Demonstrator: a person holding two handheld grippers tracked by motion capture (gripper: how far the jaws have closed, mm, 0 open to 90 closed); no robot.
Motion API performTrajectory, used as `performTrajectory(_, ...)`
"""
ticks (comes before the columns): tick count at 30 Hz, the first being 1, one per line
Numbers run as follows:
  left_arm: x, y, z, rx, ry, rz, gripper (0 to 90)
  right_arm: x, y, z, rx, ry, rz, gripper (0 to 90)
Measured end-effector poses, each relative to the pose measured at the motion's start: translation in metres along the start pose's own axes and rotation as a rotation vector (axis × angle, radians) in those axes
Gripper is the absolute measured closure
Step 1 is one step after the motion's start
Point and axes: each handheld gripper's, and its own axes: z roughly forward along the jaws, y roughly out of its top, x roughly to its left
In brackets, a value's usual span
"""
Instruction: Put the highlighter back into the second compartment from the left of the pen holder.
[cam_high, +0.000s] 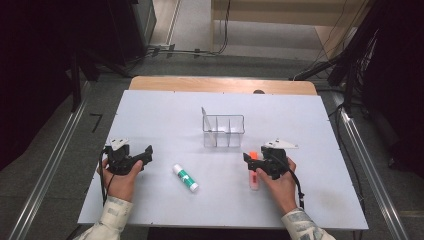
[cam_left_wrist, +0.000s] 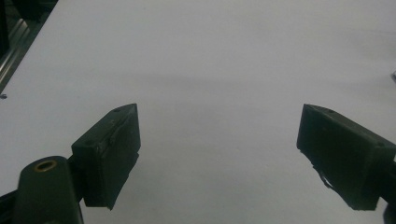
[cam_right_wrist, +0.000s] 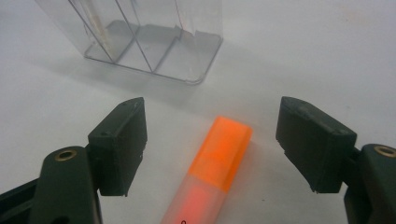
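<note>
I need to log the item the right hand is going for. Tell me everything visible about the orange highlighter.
The orange highlighter lies flat on the white table, near the clear divided organizer. It has a bright orange cap with squared edges and a frosted, translucent barrel showing pinkish-orange inside; both look like plastic. The cap is on and points toward the organizer. The right hand-held gripper hovers over it, jaws wide open on either side of the cap, not touching it. Only the table touches it.
</note>
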Motion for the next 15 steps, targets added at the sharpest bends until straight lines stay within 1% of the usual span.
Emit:
performTrajectory(8,-0.0001,0.0001,-0.0001,0.000,-0.001,0.000,13.9,-0.0015,-0.0038,0.0022,0.023,-0.024,-0.004,24.2)
performTrajectory(15,0.0001,0.0001,0.0000,-0.002,-0.001,-0.002,14.0,0.0018,-0.0069,0.0067,0.056,-0.033,-0.013,24.9)
